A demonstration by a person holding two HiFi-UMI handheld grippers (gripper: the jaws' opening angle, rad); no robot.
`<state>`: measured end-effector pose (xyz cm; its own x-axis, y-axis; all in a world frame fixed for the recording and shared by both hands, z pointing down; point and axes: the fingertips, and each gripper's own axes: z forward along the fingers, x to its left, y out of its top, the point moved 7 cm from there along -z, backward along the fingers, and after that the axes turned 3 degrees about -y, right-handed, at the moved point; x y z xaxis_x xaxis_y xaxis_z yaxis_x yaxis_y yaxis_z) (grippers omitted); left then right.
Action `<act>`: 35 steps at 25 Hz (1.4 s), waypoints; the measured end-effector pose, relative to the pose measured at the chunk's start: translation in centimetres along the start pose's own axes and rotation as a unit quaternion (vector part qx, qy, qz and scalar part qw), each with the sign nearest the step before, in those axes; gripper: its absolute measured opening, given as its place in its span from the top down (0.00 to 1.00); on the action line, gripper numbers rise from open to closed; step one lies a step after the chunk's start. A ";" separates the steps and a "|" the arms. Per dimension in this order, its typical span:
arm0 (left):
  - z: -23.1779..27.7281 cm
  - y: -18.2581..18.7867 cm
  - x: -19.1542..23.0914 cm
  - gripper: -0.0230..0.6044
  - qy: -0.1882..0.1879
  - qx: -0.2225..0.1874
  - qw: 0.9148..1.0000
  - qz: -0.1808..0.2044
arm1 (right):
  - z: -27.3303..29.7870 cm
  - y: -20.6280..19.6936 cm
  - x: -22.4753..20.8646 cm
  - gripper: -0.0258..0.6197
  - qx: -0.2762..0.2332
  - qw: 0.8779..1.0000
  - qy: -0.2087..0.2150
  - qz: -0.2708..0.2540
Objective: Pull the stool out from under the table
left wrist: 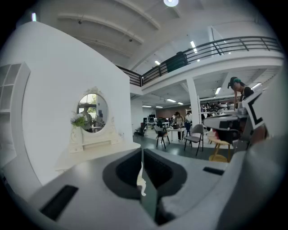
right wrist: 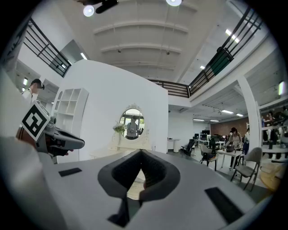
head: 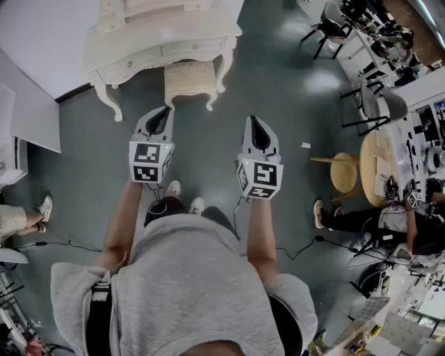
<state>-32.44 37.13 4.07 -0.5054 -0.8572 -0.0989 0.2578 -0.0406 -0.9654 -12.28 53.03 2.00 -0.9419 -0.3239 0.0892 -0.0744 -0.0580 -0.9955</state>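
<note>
Grey hoodie point(head: 188, 278) nearest, both arms out. On left gripper point(head: 165, 111) and right gripper point(head: 253, 119) the fingers are pressed together with nothing between them. The stool point(head: 189, 78) sits just ahead of the left fingers, ahead-left of the right ones, half tucked under the table point(head: 139, 43). Risks: shut fingers would only bump the stool, no grip. One-sided pull likely swings it into the table.

Grey floor point(head: 278, 90), white partition wall point(left wrist: 58, 90), railed mezzanine point(left wrist: 225, 45) and ceiling lights point(right wrist: 88, 10) overhead.
</note>
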 end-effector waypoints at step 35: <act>22.9 2.4 6.3 0.94 -0.009 0.034 0.999 -0.028 | 21.5 -2.2 -8.2 0.94 0.030 0.999 0.022 0.028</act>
<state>-16.15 19.87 6.64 -0.5050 -0.8622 -0.0404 0.2855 -0.1227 -0.9505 2.69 35.55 4.10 -0.9577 -0.2862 0.0302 -0.0024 -0.0970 -0.9953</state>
